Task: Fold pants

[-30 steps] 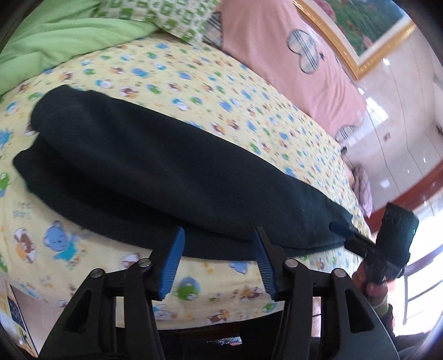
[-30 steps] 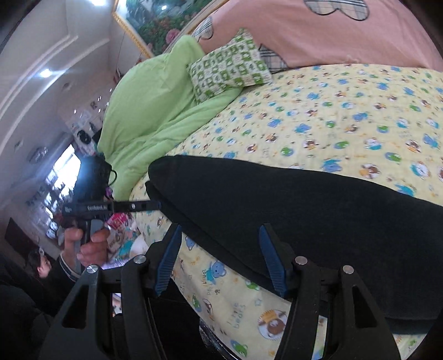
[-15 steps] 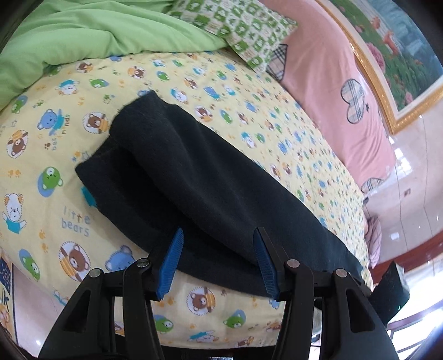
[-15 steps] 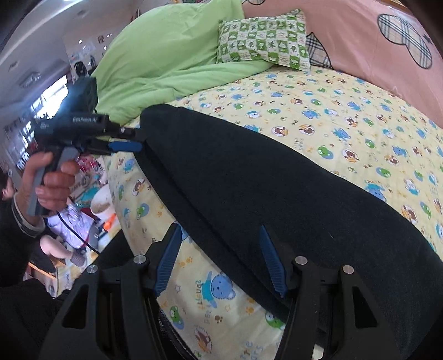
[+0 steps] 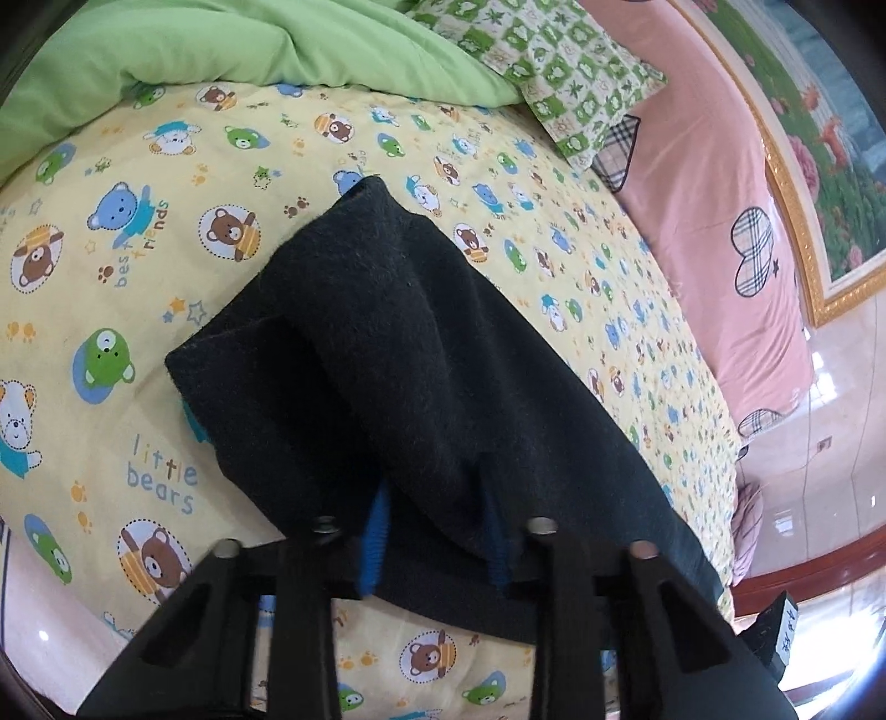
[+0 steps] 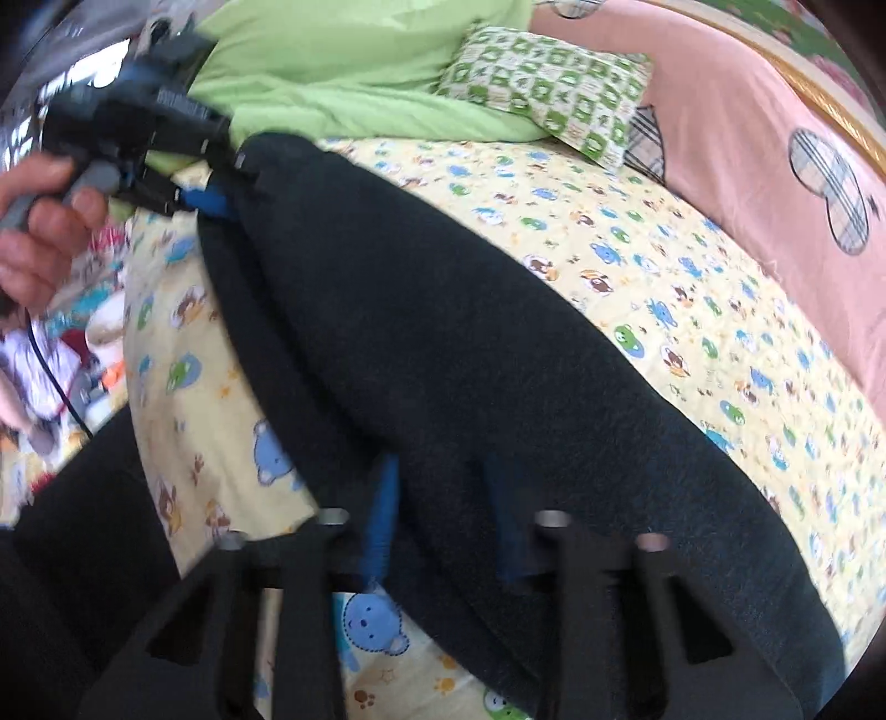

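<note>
Dark, nearly black pants (image 5: 398, 354) lie lengthwise on a yellow bear-print bed sheet (image 5: 138, 232), legs stacked one on the other. My left gripper (image 5: 437, 531) has its blue-padded fingers around a raised fold of the pants near one end, shut on the fabric. In the right wrist view the pants (image 6: 498, 354) run from upper left to lower right. My right gripper (image 6: 443, 526) holds the fabric edge at the other end. The left gripper also shows in the right wrist view (image 6: 216, 202), clamped on the far end of the pants.
A green duvet (image 5: 266, 50) and a green checked pillow (image 5: 559, 72) lie at the head of the bed. A pink headboard cover (image 5: 714, 183) runs along the far side. The bed's near edge drops to a floor with clutter (image 6: 61, 354).
Both grippers moved forward onto the pants and closed on the fabric. Their fingers, open and clear of the cloth before, now pinch it at each end.
</note>
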### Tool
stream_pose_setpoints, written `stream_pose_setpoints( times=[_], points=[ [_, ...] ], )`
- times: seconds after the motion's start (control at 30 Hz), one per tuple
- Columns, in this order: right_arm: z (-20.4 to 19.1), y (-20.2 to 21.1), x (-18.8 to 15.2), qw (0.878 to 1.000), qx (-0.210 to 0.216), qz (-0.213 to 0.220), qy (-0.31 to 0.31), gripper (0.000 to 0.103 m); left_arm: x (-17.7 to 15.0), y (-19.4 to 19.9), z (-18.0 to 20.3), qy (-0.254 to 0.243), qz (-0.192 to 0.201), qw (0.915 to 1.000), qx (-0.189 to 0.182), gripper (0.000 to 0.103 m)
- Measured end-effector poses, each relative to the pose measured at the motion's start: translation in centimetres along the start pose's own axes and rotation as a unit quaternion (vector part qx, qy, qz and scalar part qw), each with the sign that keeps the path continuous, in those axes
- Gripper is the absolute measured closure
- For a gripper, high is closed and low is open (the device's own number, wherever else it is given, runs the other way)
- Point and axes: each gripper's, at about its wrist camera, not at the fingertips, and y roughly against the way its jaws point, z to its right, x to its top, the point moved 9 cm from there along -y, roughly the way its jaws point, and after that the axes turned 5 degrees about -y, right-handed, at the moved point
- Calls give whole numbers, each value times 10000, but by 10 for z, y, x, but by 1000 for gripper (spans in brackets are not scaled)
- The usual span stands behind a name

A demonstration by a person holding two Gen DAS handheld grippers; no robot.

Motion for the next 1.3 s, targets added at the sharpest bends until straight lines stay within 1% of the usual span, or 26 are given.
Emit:
stream_pose_setpoints(
  times=[0.03,0.07,0.13,0.27,0.3,0.37,0.43,0.53,0.6,0.7,0.73,0.77,0.8,0.83,0.87,0.9,0.97,1.03,1.1,1.2,1.3],
  points=[
    [0,1,2,10000,61,16,-71,87,0,1,1,0,26,10000,-24,92],
    [1,3,3,9998,144,35,-161,93,0,2,2,-28,72,10000,-25,92],
    [0,10,8,9990,326,147,-260,96,1,12,9,-147,195,9997,-12,94],
    [-7,37,15,9971,545,479,-238,96,0,44,25,-299,570,9978,-135,95],
    [-9,42,15,9967,591,519,-194,96,-1,48,25,-332,585,9976,-138,94],
    [-13,45,11,9967,662,456,-147,96,-7,47,22,-387,501,9980,-65,94],
    [-17,38,5,9971,678,328,-102,96,-14,40,12,-370,359,9986,117,94],
    [-20,21,-5,9979,644,66,-100,96,-27,27,-6,-132,120,9997,166,94],
    [-19,13,-11,9973,681,-100,-265,96,-33,22,-15,-48,51,9998,176,92],
    [-18,11,-14,9954,812,-189,-471,92,-37,26,-21,77,57,9999,110,90],
    [-18,14,-13,9950,839,-173,-504,89,-37,28,-22,80,72,9999,127,88],
    [-19,17,-11,9948,858,-159,-531,85,-37,31,-24,82,91,9998,184,84],
    [-19,19,-10,9943,894,-139,-563,82,-37,34,-25,90,112,9996,261,77],
    [-19,23,-8,9933,974,-102,-622,75,-36,38,-26,93,148,9993,343,71],
    [-18,26,-6,9924,1029,-58,-673,68,-36,43,-29,87,204,9988,434,56],
    [-18,28,-4,9915,1086,-5,-724,66,-35,47,-31,81,278,9984,489,49],
    [-16,36,2,9895,1182,108,-828,64,-32,55,-33,91,385,9977,543,49],
    [-14,40,9,9889,1182,198,-883,64,-30,57,-36,160,385,9978,516,49],
    [-14,42,13,9869,1256,261,-974,64,-29,57,-39,267,362,9979,475,46],
    [-10,44,21,9826,1385,330,-1196,64,-26,54,-43,432,313,9978,404,46],
    [-1,42,30,9791,1391,361,-1441,64,-23,52,-44,474,276,9974,458,46]
  ],
)
